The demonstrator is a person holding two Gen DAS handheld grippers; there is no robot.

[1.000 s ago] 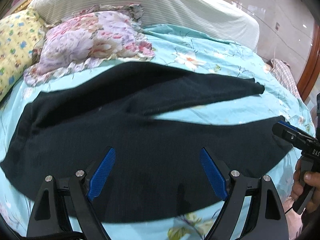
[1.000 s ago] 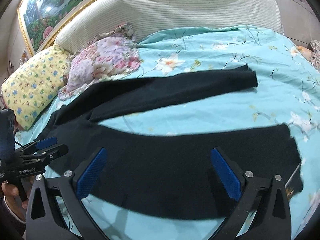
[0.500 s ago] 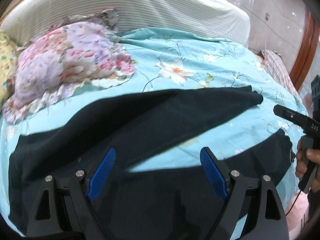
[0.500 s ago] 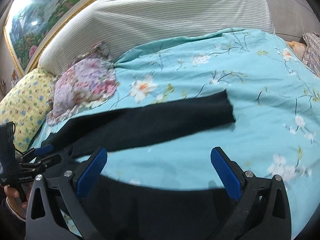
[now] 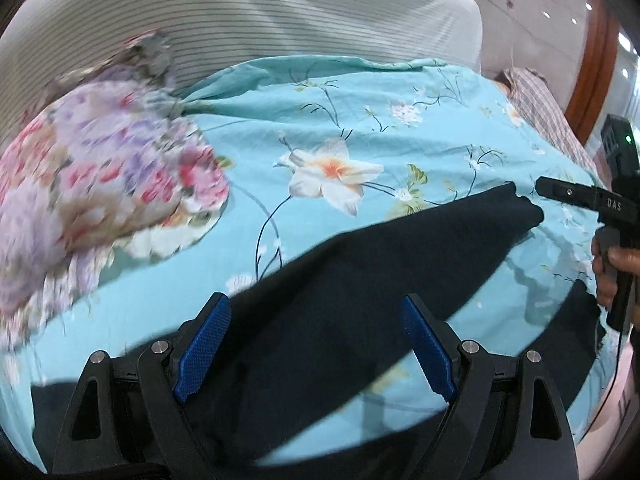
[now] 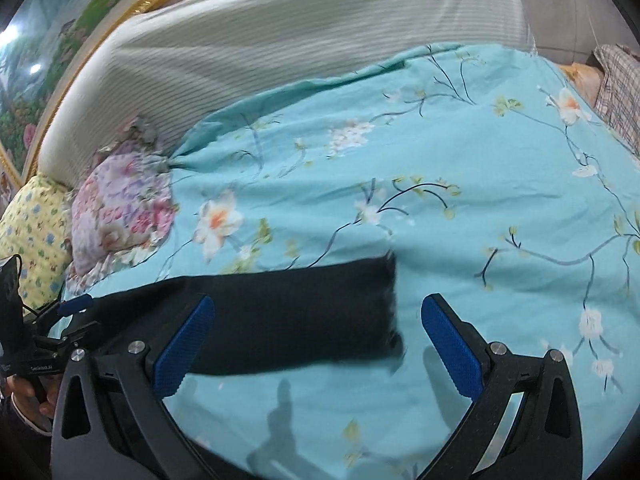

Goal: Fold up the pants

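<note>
Bedroom setting: a turquoise floral bedsheet [image 5: 400,120] covers the bed, with a floral pillow [image 5: 100,184] at ten o'clock and a striped headboard cover [image 6: 280,60] at twelve. Black pants [image 5: 360,280] lie flat on the sheet, legs spread in a V. In the left wrist view the far leg runs from seven o'clock toward its hem at three. In the right wrist view that leg's hem [image 6: 384,304] sits at center, long axis toward nine o'clock.

Left gripper [image 5: 316,352]: fingers spread wide, nothing held, positioned over the seat and upper leg. Right gripper [image 6: 316,352]: fingers likewise spread and empty, with the hem lying between them; this is the nearer tool to the hem. Whether either touches the cloth cannot be determined.

Compared with one second ago, both cameras have advanced across the bed; the near leg has largely dropped out of the right view, and the far leg now fills the foreground.
</note>
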